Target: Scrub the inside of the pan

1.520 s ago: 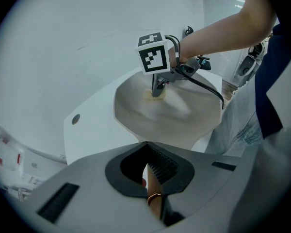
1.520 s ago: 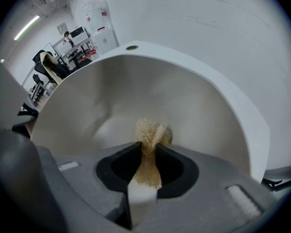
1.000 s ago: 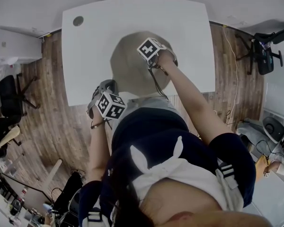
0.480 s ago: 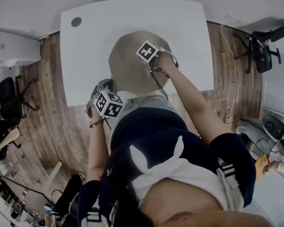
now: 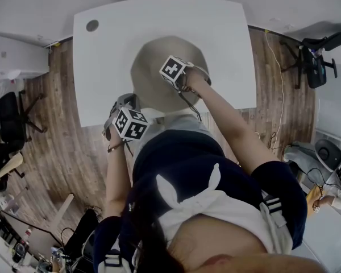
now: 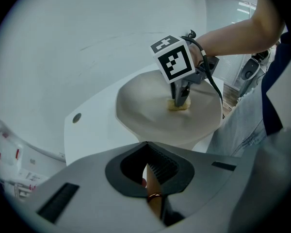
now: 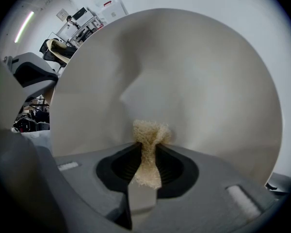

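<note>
In the head view, we look down on a white surface (image 5: 108,44) that carries a round beige pan (image 5: 150,67), set toward its near edge. The right hand-held gripper (image 5: 175,75) is inside the pan, right of its middle, pointing steeply down with its marker cube on top. The left hand-held gripper (image 5: 125,108) sits at the near edge of the surface, just beside the pan's near-left rim. A wooden floor (image 5: 62,152) lies around the surface.

In the left gripper view, the left hand-held gripper's jaws are clenched on a slim tan handle (image 6: 153,191) with a metal ring around it. The handle runs forward toward the pan. Beyond it the pan rests flat on the surface. There the right hand-held gripper stands nearly upright and presses a small yellowish sponge (image 6: 178,105) against the pan's floor.

In the right gripper view, the right hand-held gripper's jaws are closed on the sponge, pinching its middle into a narrow waist. The sponge's free end bulges out past the jaw tips and touches the pan's pale inner floor. The pan fills most of this view, its rim curving round the top and right. We see no dirt or foam on it.
</note>
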The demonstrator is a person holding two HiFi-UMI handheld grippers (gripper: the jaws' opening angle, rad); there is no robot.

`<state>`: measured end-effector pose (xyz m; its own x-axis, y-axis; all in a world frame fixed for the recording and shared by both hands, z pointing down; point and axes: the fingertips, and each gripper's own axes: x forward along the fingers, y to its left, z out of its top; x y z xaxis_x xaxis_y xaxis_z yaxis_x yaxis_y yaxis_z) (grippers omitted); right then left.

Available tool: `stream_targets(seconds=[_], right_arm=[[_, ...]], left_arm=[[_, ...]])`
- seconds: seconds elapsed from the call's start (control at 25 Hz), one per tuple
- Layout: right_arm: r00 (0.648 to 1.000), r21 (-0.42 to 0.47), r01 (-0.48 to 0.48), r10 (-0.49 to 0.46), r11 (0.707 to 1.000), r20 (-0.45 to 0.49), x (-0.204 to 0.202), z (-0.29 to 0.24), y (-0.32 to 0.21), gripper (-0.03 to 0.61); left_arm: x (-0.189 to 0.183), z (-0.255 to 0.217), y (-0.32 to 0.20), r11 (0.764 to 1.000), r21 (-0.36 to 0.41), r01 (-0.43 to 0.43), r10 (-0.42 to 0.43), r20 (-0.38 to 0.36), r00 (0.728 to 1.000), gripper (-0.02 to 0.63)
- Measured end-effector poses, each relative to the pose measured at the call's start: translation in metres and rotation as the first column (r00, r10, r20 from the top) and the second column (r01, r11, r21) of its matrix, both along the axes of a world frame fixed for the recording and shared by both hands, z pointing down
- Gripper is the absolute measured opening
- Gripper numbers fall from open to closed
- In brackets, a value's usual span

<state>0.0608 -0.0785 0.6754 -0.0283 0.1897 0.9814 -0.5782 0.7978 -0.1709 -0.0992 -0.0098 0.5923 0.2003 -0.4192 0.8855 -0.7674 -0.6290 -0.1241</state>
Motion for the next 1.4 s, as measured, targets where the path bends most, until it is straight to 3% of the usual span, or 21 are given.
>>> stream_targets(seconds=[0.56, 1.08, 1.28, 1.4], right_arm=[[0.995, -0.064, 0.015, -0.009, 0.998, 0.095, -0.03, -0.007, 0.028, 0.089], [0.983, -0.083, 0.095, -0.08, 0.992, 0.163, -0.066, -0.008, 0.049, 0.089], [0.968, -0.081, 0.123, -0.102, 0.989, 0.228, -0.076, -0.01, 0.05, 0.088], [0.936, -0.045, 0.183, -0.161, 0.982, 0.312, -0.086, -0.011, 0.047, 0.087]], left_arm=[[0.0, -0.001, 0.002, 1.0, -0.001, 0.012, -0.012, -0.013, 1.0, 0.005], [-0.001, -0.002, 0.0, 1.0, -0.005, 0.022, -0.022, -0.027, 0.999, 0.005], [-0.002, -0.002, 0.0, 1.0, -0.008, 0.028, -0.028, -0.037, 0.999, 0.005], [-0.001, -0.002, -0.001, 0.999, -0.012, 0.031, -0.032, -0.041, 0.999, 0.005]])
